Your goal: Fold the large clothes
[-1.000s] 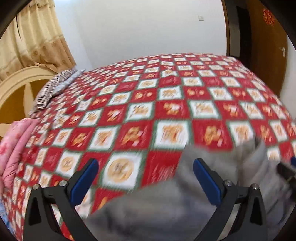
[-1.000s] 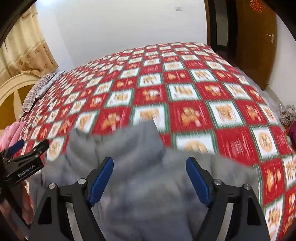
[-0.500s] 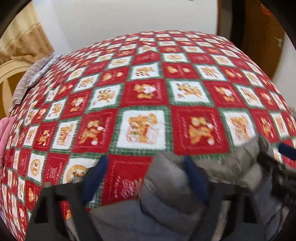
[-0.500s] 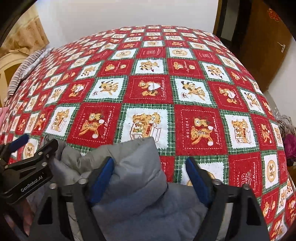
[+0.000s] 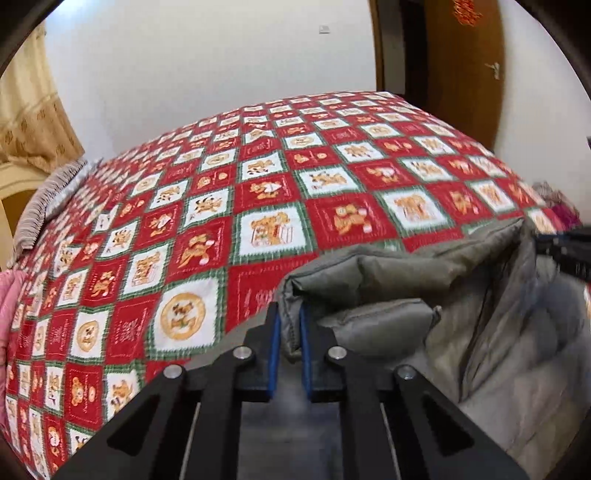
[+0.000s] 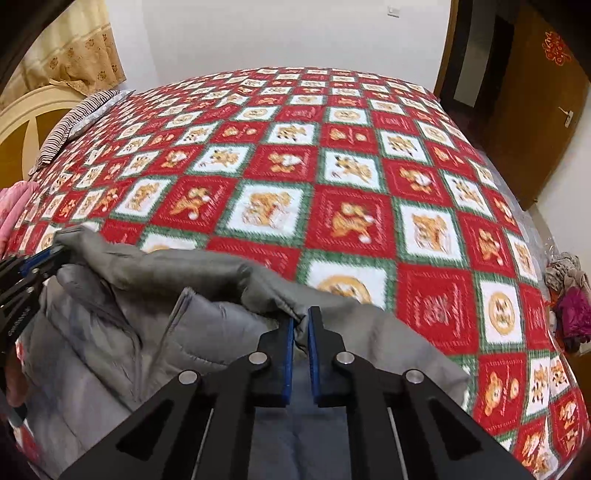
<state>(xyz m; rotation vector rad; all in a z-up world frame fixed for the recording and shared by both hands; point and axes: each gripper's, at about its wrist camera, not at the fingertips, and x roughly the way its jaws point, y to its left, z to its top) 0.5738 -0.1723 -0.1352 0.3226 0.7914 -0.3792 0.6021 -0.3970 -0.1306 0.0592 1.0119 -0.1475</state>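
Jacket (image 5: 388,280) edge pinched in left hand-held gripper (image 5: 289,332) and right hand-held gripper (image 6: 301,332), both clamped, jaws just closed

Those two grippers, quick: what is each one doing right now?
Left gripper: closed on the grey jacket.
Right gripper: closed on the jacket too.

text: red paper character (image 6: 556,50) | on: wooden door (image 6: 535,122) | quilt (image 6: 332,177) lettering: too blurred

Both wrist views sit close over the near bed (image 5: 258,206) edge, tilted down, facing the far wall (image 6: 295,33) — sharing the quilt, jacket (image 6: 207,280), door (image 5: 461,62).
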